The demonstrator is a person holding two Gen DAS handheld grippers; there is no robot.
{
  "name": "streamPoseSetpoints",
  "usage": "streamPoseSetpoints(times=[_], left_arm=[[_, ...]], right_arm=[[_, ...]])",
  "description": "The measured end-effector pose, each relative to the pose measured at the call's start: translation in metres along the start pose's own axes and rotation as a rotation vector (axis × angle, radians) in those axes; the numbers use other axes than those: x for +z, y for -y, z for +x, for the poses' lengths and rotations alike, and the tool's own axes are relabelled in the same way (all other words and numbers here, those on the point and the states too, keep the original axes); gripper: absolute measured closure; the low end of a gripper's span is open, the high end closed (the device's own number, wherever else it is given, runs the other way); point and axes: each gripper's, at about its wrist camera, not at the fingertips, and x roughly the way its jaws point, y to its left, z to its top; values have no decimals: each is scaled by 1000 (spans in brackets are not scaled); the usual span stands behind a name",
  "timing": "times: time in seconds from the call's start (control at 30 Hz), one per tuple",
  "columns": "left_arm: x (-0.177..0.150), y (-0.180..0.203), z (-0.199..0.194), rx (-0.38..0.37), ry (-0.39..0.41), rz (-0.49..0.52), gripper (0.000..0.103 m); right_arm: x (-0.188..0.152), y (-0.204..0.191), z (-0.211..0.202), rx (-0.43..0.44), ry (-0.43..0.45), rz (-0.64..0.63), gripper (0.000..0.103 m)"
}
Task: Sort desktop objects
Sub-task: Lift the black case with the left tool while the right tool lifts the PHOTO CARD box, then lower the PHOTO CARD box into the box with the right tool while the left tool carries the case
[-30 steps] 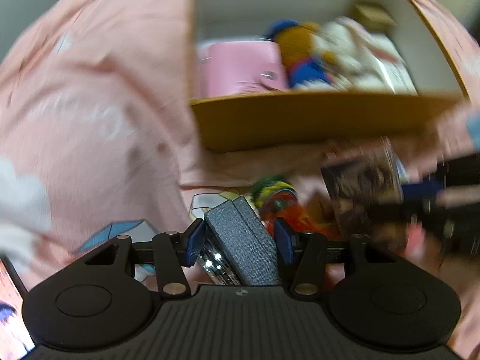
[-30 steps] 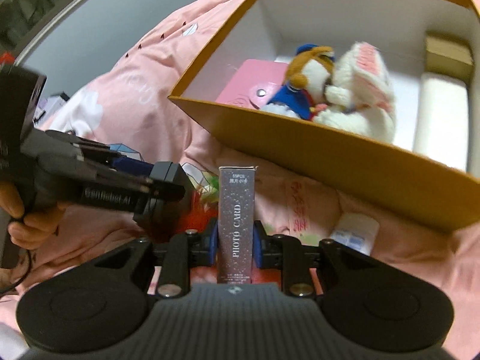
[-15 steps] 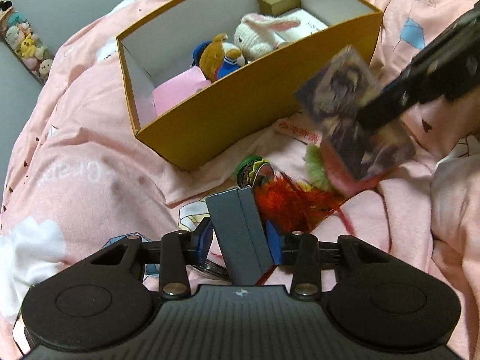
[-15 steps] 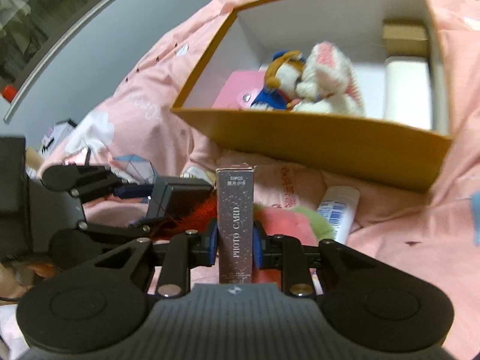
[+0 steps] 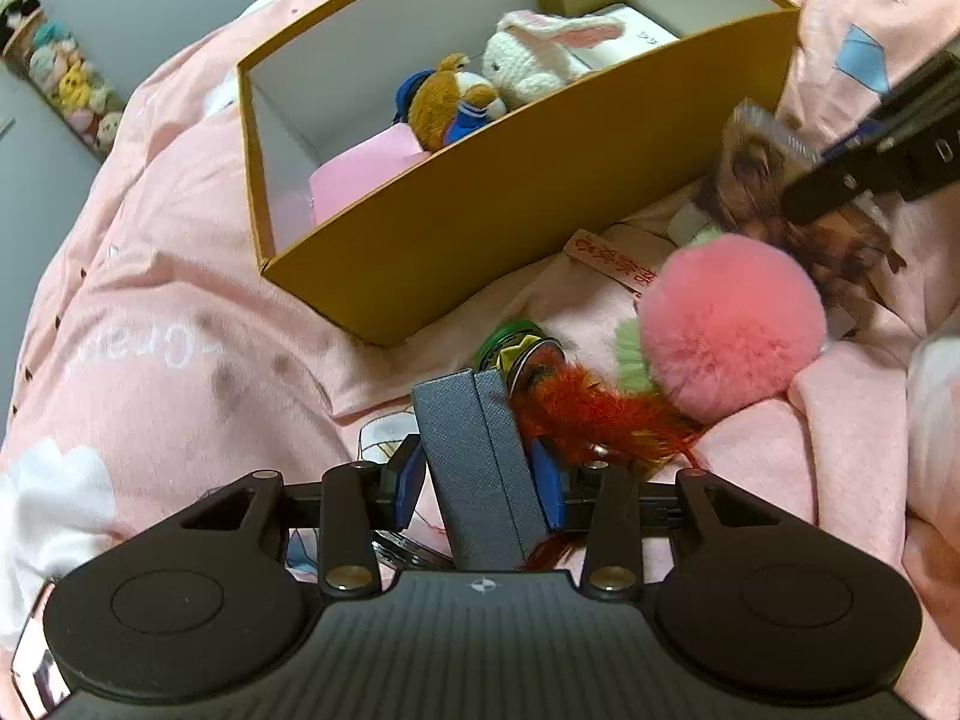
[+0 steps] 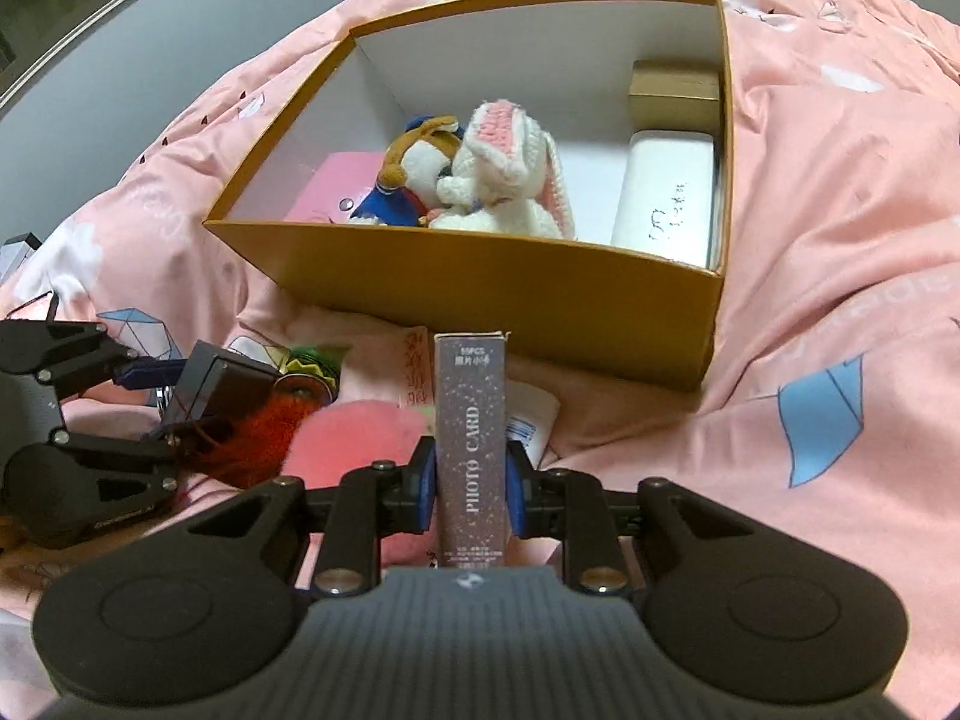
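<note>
My left gripper (image 5: pixel 480 480) is shut on a grey-blue case (image 5: pixel 480 456), which stands tilted between the blue pads just above the pink bedding. In the right wrist view the same gripper (image 6: pixel 162 384) and case (image 6: pixel 222 381) sit at the left. My right gripper (image 6: pixel 471 480) is shut on a tall purple "PHOTO CARD" box (image 6: pixel 471 444), held upright in front of the open yellow box (image 6: pixel 480 288). The left wrist view shows that card box (image 5: pixel 780 204) at the far right, beside the yellow box (image 5: pixel 540 192).
Inside the yellow box lie a white rabbit plush (image 6: pixel 510 180), a brown duck plush (image 6: pixel 414 168), a pink pouch (image 6: pixel 336 186), a white case (image 6: pixel 666 192) and a small gold box (image 6: pixel 675 93). On the bedding lie a pink pompom (image 5: pixel 729 324), orange feathers (image 5: pixel 588 414), a green roll (image 5: pixel 516 348) and a white tube (image 6: pixel 531 420).
My left jaws narrowed onto the grey-blue case and that view swung so the yellow box is seen whole. My right gripper pulled back and rose with the card box.
</note>
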Motion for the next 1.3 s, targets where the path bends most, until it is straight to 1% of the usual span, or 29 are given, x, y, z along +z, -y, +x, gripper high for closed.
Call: streamPoseSetpoints(times=[0.1, 0.2, 0.27, 0.37, 0.5, 0.57, 0.63, 0.73, 0.8, 0.9, 0.93, 1.03, 1.13, 1.2, 1.3], left_arm=[[0, -14, -8, -31, 15, -86, 60], [4, -33, -24, -87, 40, -185, 60], [8, -43, -37, -113, 71, -227, 60], [16, -55, -58, -131, 126, -264, 60], [27, -71, -77, -175, 189, -332, 60], [33, -78, -86, -195, 223, -363, 60], [41, -84, -92, -216, 259, -390, 60], [54, -90, -96, -224, 297, -416, 60], [62, -91, -94, -213, 307, -421, 60], [73, -93, -86, -212, 305, -436, 60], [75, -94, -84, -211, 301, -441, 60], [81, -97, -76, -207, 291, -453, 60], [85, -101, -71, -213, 287, -458, 60], [89, -103, -67, -212, 286, -456, 60], [95, -106, -62, -212, 287, -454, 60]], right_arm=[[-3, 6, 0, 2, -14, 30, 79], [-1, 9, -9, 39, -2, 59, 79], [1, 10, -18, 69, 12, 72, 79], [8, 9, -38, 109, 58, 82, 79], [27, 13, -73, 144, 157, 98, 79], [38, 16, -87, 133, 213, 106, 79], [53, 19, -96, 93, 276, 116, 79], [74, 25, -94, 38, 328, 134, 79], [87, 29, -80, 7, 314, 148, 79], [104, 31, -42, -68, 246, 154, 79], [107, 31, -31, -93, 222, 154, 79], [110, 35, -3, -132, 166, 171, 79], [111, 35, 11, -158, 133, 184, 79], [111, 31, 13, -199, 140, 158, 79], [115, 27, 16, -230, 130, 154, 79]])
